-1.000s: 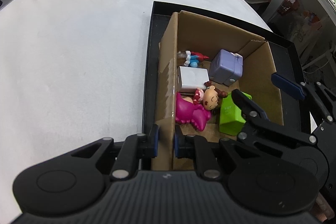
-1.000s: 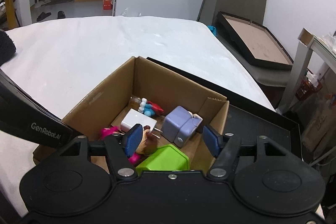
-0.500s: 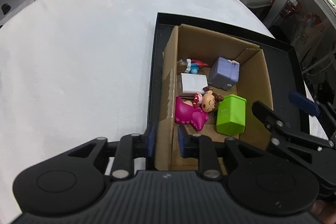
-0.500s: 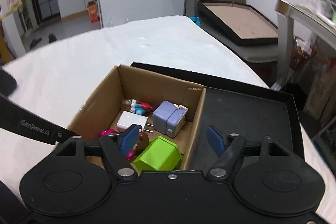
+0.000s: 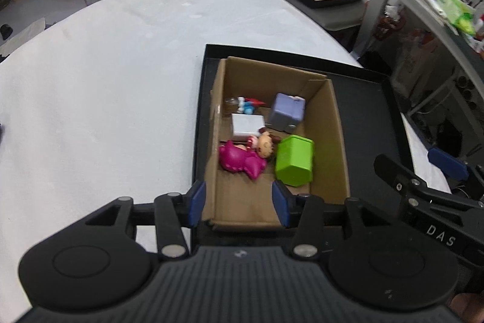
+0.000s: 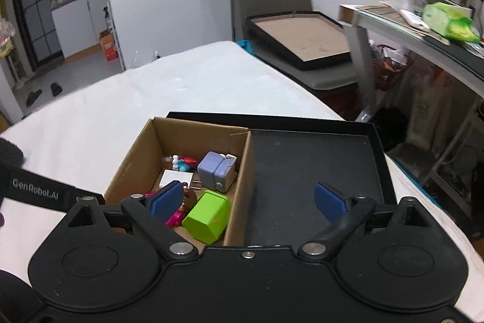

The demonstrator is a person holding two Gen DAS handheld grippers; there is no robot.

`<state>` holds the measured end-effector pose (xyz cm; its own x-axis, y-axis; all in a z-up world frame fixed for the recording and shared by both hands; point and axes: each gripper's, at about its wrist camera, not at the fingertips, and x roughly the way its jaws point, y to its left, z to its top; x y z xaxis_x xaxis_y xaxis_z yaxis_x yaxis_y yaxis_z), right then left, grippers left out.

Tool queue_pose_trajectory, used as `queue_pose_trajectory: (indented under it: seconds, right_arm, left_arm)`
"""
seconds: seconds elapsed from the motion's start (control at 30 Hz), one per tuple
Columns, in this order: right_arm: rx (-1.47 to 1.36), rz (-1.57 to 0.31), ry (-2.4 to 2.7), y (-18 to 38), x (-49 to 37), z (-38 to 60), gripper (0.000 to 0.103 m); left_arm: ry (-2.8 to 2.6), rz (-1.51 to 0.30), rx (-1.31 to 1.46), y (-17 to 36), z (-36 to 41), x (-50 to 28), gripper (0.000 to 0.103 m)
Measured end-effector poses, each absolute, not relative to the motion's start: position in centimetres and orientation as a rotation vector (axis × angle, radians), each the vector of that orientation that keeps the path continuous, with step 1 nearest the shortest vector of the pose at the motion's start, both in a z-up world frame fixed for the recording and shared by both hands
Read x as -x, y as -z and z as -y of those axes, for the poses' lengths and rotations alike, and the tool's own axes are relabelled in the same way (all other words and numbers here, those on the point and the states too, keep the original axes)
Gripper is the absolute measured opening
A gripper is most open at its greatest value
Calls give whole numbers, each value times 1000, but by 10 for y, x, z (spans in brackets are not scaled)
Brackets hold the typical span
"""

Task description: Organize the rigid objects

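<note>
A brown cardboard box (image 5: 338, 141) (image 6: 133, 162) stands in the left part of a black tray (image 5: 372, 117) (image 6: 311, 159). Inside lie a green block (image 5: 295, 160) (image 6: 207, 216), a pink doll (image 5: 242, 158), a lilac cube (image 5: 286, 116) (image 6: 216, 170), a white charger (image 5: 247, 124) (image 6: 175, 177) and a small blue-red figure (image 5: 246, 105). My left gripper (image 5: 239, 203) is open and empty, above the box's near wall. My right gripper (image 6: 249, 200) is open and empty, above the box's right wall; it shows at the right of the left wrist view (image 5: 423, 171).
The tray rests on a white cloth-covered table (image 5: 106, 96) (image 6: 181, 87). The tray's right half is bare black. A chair with a framed board (image 6: 302, 41) and a cluttered desk (image 6: 423, 20) stand beyond the table's far right edge.
My left gripper let go of the box's left wall, opened and drew back upward. My right gripper opened wider and rose, shifting right over the box's right wall.
</note>
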<state>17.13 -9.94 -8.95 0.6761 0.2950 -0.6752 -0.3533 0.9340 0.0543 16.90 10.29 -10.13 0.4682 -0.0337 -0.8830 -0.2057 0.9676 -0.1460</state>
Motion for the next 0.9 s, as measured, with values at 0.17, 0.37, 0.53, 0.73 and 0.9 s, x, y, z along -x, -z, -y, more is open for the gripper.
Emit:
queue_pose_trajectory:
  seconds: [0.17,0.37,0.53,0.73,0.9]
  right_arm:
    - [51,-756,-326,82,-159,114,94]
    - [-21,-784,-298,74,-143,133,103]
    - [-70,-796,-289,63,-129,141,103]
    - [-74,-794,-290,50,-113,148,103]
    - [-72,-793,-277,39,-101,153,103]
  left_arm:
    - [-98,-1053,249,90,-96,-153,51]
    - [-88,-1021,221,78,-91,-133,71]
    - [-90,-991,199,69,-89,-116,84]
    - [-90,-990,182,65,-84,-99,88]
    - [-83,-988,161,60,-75,-86,89]
